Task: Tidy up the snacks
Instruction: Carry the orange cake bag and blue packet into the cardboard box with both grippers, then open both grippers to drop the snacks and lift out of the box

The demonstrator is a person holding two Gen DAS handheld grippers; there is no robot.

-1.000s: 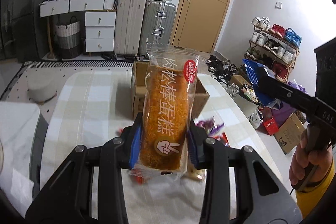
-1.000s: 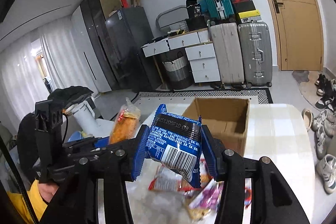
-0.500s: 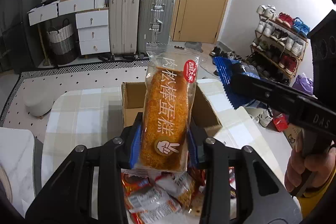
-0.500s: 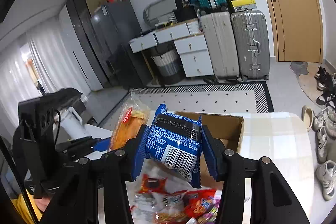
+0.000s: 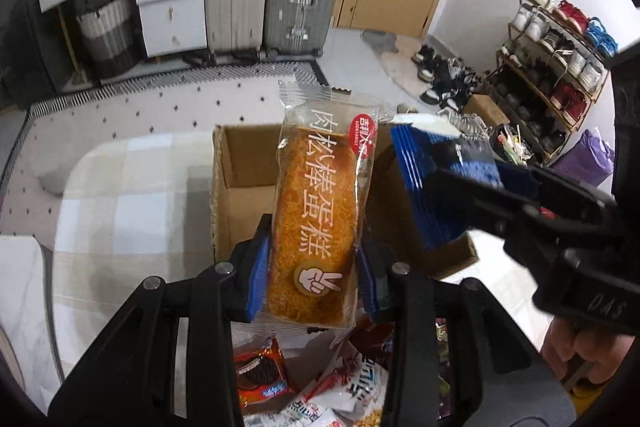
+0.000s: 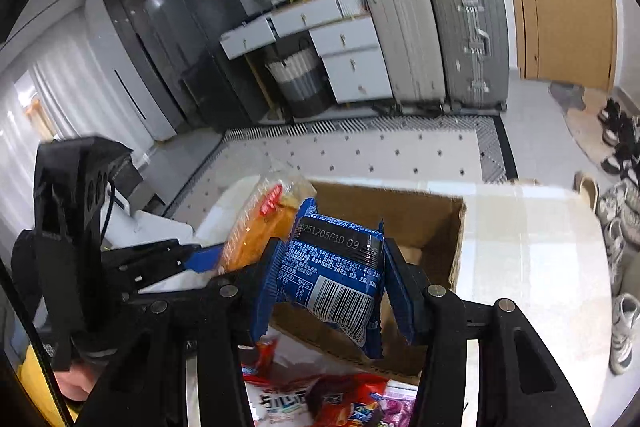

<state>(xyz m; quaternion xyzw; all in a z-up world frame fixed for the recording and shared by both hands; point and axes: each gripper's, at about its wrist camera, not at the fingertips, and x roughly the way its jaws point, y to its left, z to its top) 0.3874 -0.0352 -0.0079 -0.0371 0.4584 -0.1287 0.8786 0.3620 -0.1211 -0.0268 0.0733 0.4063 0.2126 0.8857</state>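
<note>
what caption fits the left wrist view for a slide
Left gripper holding a wrapped orange cake bar over an open cardboard box, right gripper alongside with a blue packet.

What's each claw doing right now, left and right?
Left claw: shut on the orange cake packet, above the cardboard box.
Right claw: shut on the blue snack packet.

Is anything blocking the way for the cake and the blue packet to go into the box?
Nothing visible does. The box is open on top, the cake and the blue packet hang right above it, and the part of its inside that shows is bare.
</note>
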